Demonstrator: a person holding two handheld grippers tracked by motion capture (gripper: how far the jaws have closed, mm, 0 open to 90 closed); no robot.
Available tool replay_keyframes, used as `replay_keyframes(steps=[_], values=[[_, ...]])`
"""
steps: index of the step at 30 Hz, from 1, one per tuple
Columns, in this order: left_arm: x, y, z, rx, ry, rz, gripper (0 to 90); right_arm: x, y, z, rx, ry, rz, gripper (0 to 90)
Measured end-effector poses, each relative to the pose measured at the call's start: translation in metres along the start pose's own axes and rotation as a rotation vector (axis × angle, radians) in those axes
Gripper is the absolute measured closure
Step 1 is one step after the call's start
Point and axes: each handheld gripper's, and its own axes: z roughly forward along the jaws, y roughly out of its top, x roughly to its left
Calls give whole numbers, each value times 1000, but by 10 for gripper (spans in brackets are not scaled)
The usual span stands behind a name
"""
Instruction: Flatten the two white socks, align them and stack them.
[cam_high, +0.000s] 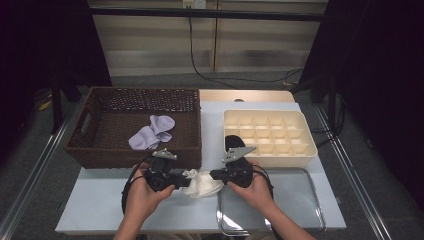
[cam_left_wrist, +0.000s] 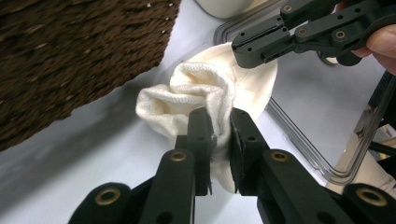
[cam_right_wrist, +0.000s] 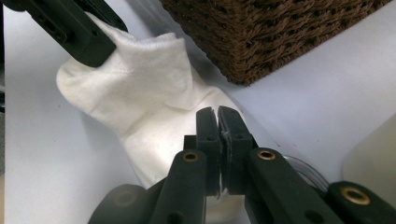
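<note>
While both pairs of jaws are clamped on the same white sock (cam_high: 202, 183), I am holding it stretched between them just above the table (cam_high: 100, 210). The left gripper (cam_left_wrist: 219, 135) is pinching the ribbed cuff, its jaws closed with a fold of knit bunched between them. The right gripper (cam_right_wrist: 218, 130) is pinching the opposite end, jaws nearly touching with thin fabric caught between. Gripping both ends this way is keeping the sock spread so I can, I judge, fold or roll it.

Just beyond the jaws, on the far side, the corner of a brown wicker basket (cam_high: 135, 150) is sitting close; a lilac sock (cam_high: 152, 132) is lying inside it, likely waiting its turn. Beyond the right gripper, a cream divided organiser (cam_high: 270, 132) is standing with empty cells, probably the destination. Under the right hand, a clear tray (cam_high: 300, 200) is resting on the table.
</note>
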Motion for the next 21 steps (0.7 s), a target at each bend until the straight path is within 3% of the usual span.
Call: replay_keyframes(steps=[7,16,21], values=[[-10,10,15,33,0,45,797,-1,-1,-2,2,-1,1,868],[-17,12,33,48,-3,69,792,-3,-1,-8,-18,-14,13,842],[-19,13,38,52,-4,79,787,-1,7,-6,-43,14,34,811]])
